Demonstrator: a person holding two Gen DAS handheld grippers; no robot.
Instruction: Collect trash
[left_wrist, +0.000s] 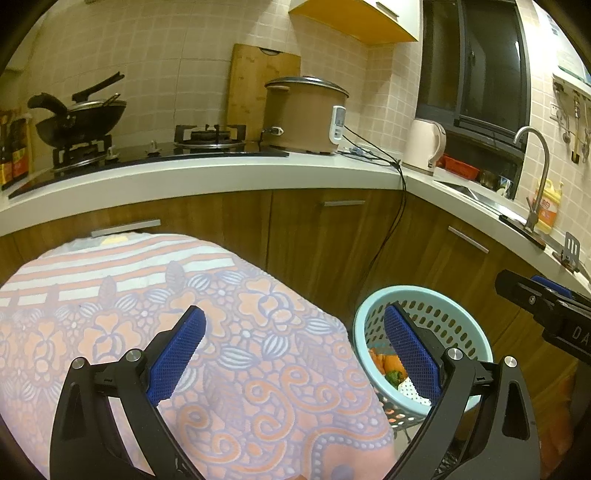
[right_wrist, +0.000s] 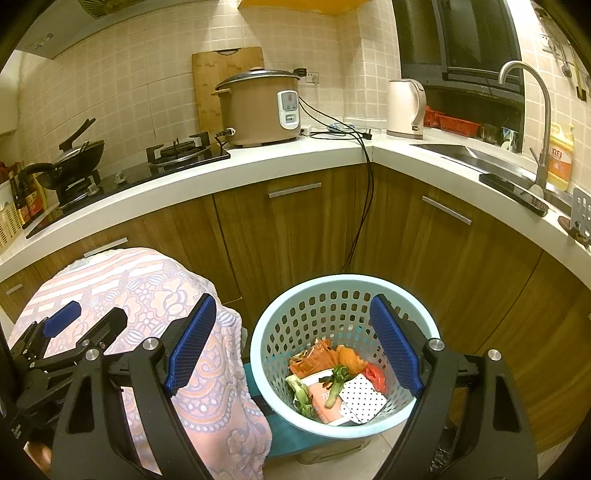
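A light-blue perforated basket (right_wrist: 343, 279) stands on the floor in front of the corner cabinets. Trash (right_wrist: 332, 384) lies inside it: orange wrappers, green vegetable scraps, a red piece and a white dotted paper. My right gripper (right_wrist: 293, 347) is open above the basket's near side with nothing between its blue pads. My left gripper (left_wrist: 295, 350) is open too, over the right part of a floral cloth (left_wrist: 221, 314) with nothing on it. Its right pad overlaps the basket (left_wrist: 424, 290) and hides part of the trash (left_wrist: 391, 365). Each gripper shows in the other's view: left gripper (right_wrist: 86, 319), right gripper (left_wrist: 532, 286).
The cloth (right_wrist: 147, 288) drapes a low table left of the basket. Behind runs an L-shaped white counter (right_wrist: 295, 162) with a wok (right_wrist: 77, 158), a gas stove (right_wrist: 181, 149), a rice cooker (right_wrist: 258, 110), a kettle (right_wrist: 404, 109) and a sink with a faucet (right_wrist: 535, 110). Black cables (right_wrist: 364, 214) hang down the wooden cabinets.
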